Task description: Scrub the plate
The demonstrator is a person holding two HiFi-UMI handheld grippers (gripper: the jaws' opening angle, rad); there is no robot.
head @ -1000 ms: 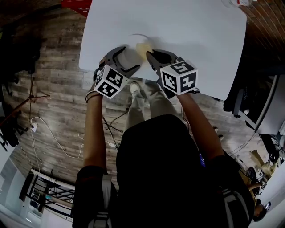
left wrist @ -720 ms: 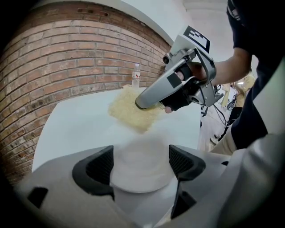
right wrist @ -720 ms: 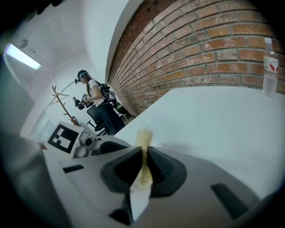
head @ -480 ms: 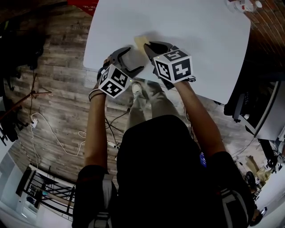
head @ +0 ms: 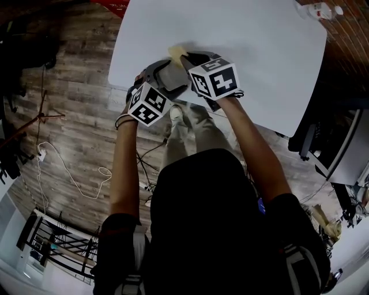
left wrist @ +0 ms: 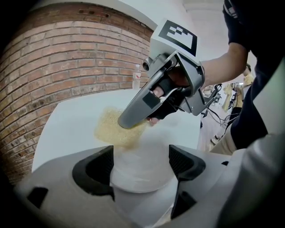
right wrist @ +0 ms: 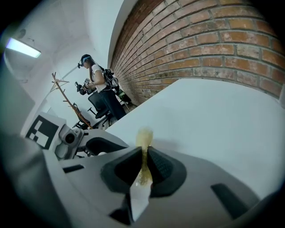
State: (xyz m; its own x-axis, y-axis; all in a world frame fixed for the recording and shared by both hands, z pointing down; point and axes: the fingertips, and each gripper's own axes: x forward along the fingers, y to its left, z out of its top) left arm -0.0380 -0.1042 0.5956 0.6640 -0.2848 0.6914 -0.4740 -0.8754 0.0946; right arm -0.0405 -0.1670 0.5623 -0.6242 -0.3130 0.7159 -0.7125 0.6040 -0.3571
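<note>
- Your left gripper (head: pixel 166 76) is clamped on a small round white plate (left wrist: pixel 142 171). In the left gripper view its two dark pads press the rim from either side, and the plate fills the gap between them.
- The plate is at the near edge of the white rectangular table (head: pixel 259 52), close to its near left corner. I cannot tell whether it rests on the surface or is held just off it.
- Your right gripper (right wrist: pixel 143 161) is clenched on a thin, coarse yellow sponge (left wrist: pixel 111 129). The right gripper view shows the sponge edge-on, pinched flat between the jaws, with its tip sticking out past them.
- In the left gripper view the sponge lies against the plate's far rim, and the right gripper angles down onto it from the right.
- In the head view your two grippers are just beside each other at that near edge.
- A clear plastic bottle (head: pixel 320 10) stands near the table's far right corner, well apart from the plate.
- A red brick wall (left wrist: pixel 67 58) runs behind the table's far edge, and grey-brown wooden floor planks (head: pixel 75 115) show to the left of the table.
- In the right gripper view another person (right wrist: pixel 99 84) stands in the background beside the wall.
</note>
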